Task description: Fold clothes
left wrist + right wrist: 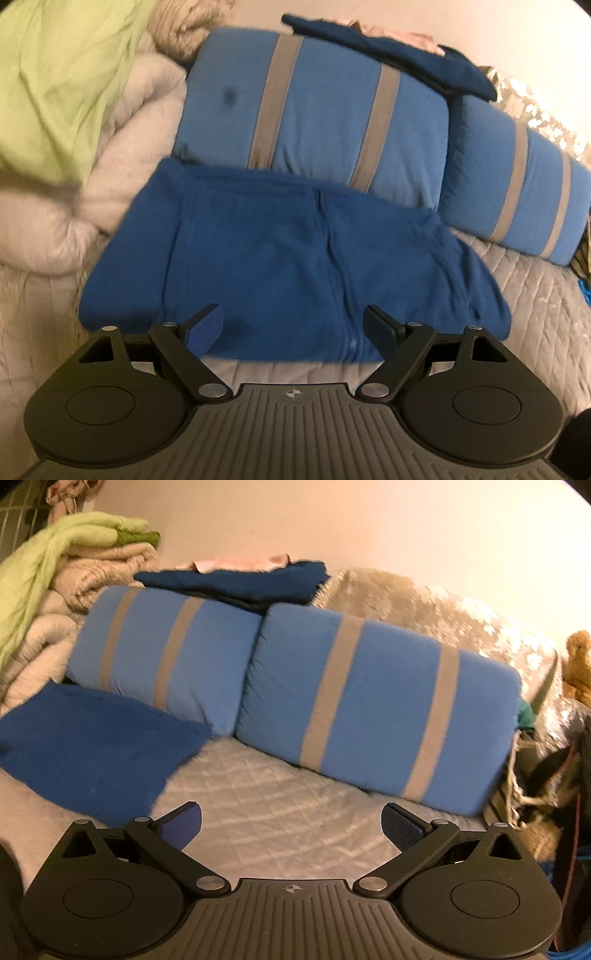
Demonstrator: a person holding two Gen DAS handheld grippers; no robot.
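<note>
Currently, in the left wrist view, the left tool point(293, 330) is seen released, jaws spread wide, nothing gripped. A folded blue garment point(288, 266) is laid flat on the quilted bed cover point(546, 295), just ahead of the fingertips and under them at its near edge. Two blue pillows with grey stripes are propped behind it: left pillow point(314, 122), right pillow point(517, 192). A dark navy garment point(399, 62) is draped over the pillow tops. A beige blanket pile point(122, 147) and a green cloth point(62, 74) are stacked at left.

In the right wrist view, the right tool point(291, 827) is likewise released, jaws apart, held over bare quilt point(277, 812). The blue garment point(88, 749) is seen at left, beside the left finger point(181, 825); contact cannot be told.
</note>
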